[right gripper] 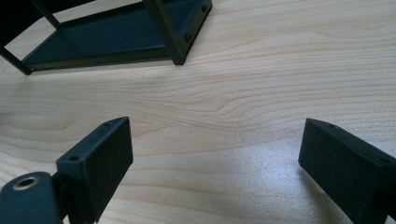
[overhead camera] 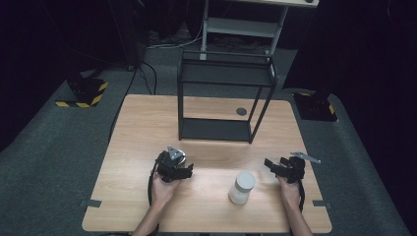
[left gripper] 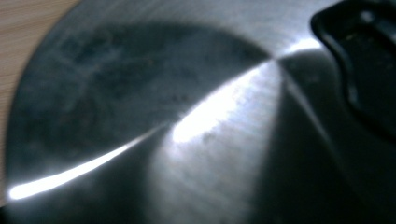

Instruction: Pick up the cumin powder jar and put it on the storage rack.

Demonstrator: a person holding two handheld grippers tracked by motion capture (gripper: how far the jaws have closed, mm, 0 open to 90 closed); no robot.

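A brushed steel surface (left gripper: 187, 130), round-edged and very close, lies under my left gripper's camera; a black part (left gripper: 364, 60) juts in at the upper right. In the high view my left gripper (overhead camera: 180, 168) hovers low over the table's left middle, on top of that steel thing, and its jaws are hidden. My right gripper (overhead camera: 270, 164) rests at the right, open, its two black fingers (right gripper: 98, 163) wide apart over bare wood. A white cylindrical jar (overhead camera: 242, 187) stands upright between the two hands, closer to the right one and touched by neither.
A black two-level metal rack (overhead camera: 221, 98) stands at the back middle of the wooden table (overhead camera: 142, 123); its lower shelf (right gripper: 116, 37) lies ahead of the right gripper. A small round grommet (overhead camera: 241, 111) sits behind it. Dark floor surrounds the table.
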